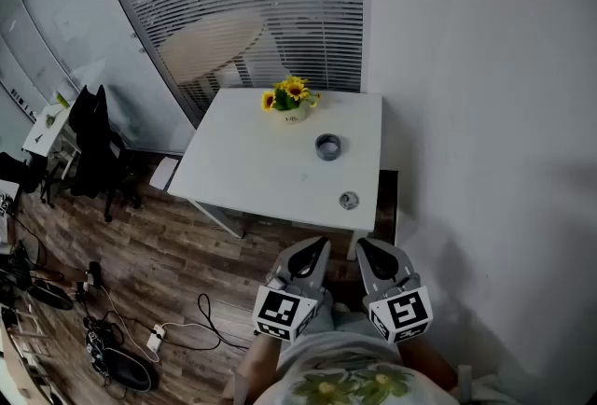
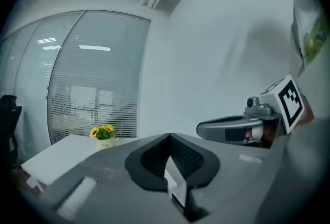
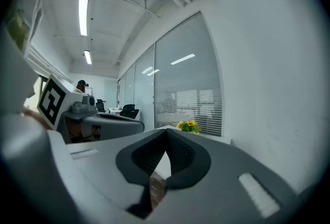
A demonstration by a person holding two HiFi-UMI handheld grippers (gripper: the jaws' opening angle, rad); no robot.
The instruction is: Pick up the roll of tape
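Tape roll (image 1: pixel 327 146) lies on the far table (image 1: pixel 247 165) — left gripper (image 1: pixel 320 247) and right gripper (image 1: pixel 365 248) hover side by side near the body, almost level (both shut, holding nothing).

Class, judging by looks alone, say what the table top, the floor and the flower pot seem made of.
Table top: likely white laminate or painted board; matt, even, no grain. Floor: wood or wood-look planks; brown streaks, plank seams. Flower pot: white, perhaps ceramic or plastic; too small to tell.
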